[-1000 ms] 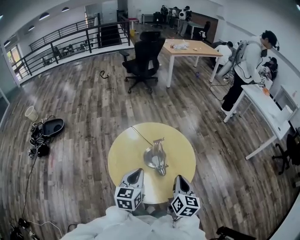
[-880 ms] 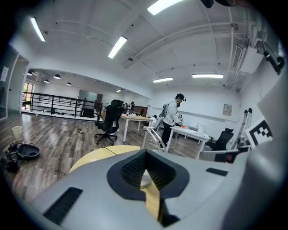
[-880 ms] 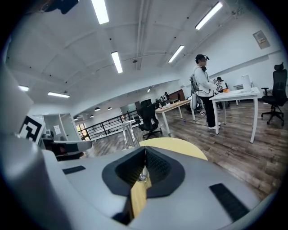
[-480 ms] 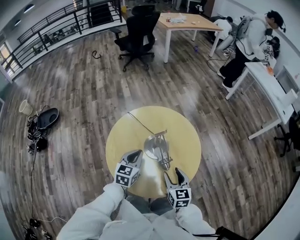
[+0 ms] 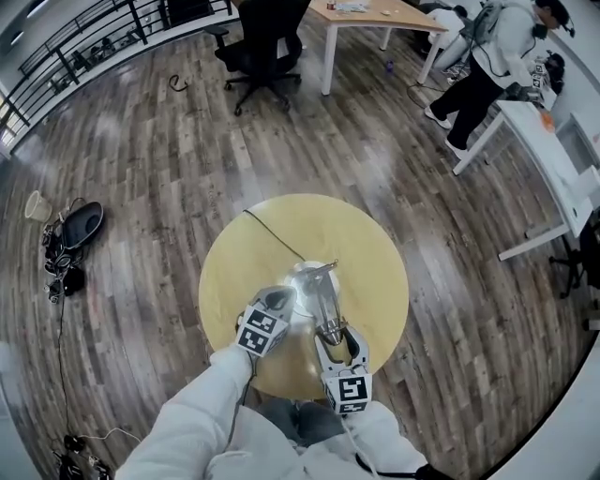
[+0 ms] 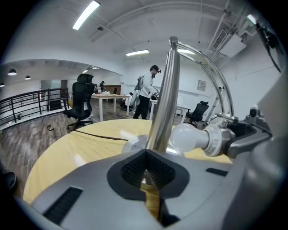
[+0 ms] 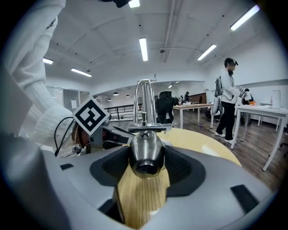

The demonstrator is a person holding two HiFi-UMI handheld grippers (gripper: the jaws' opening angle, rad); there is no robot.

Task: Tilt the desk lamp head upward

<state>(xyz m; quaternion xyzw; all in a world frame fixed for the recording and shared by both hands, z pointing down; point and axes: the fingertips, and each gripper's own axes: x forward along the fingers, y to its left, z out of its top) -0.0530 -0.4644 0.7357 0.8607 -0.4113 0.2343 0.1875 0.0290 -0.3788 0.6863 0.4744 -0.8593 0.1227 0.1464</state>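
A chrome desk lamp stands mid-table on the round yellow table [image 5: 370, 239]; its base [image 5: 302, 279] is round and shiny. The lamp head [image 5: 328, 321] points toward me and lies low, with a white bulb [image 6: 189, 138] in it. My right gripper [image 5: 339, 341] reaches around the head [image 7: 146, 155]; its jaws are opening and flank the head on both sides. My left gripper [image 5: 278, 299] is shut, tips at the foot of the chrome post [image 6: 164, 99], nothing between them. A dark cable [image 5: 272, 234] runs off the table's far left.
A black office chair [image 5: 258, 37] and a wooden desk [image 5: 375, 11] stand far off. A person [image 5: 487, 66] leans by a white desk [image 5: 553, 141] at the right. Bags and cables [image 5: 70, 239] lie on the floor at the left.
Both grippers moved forward from the table's near edge to the lamp. The right jaws went from shut to spread around the lamp head. The left tips reached the base.
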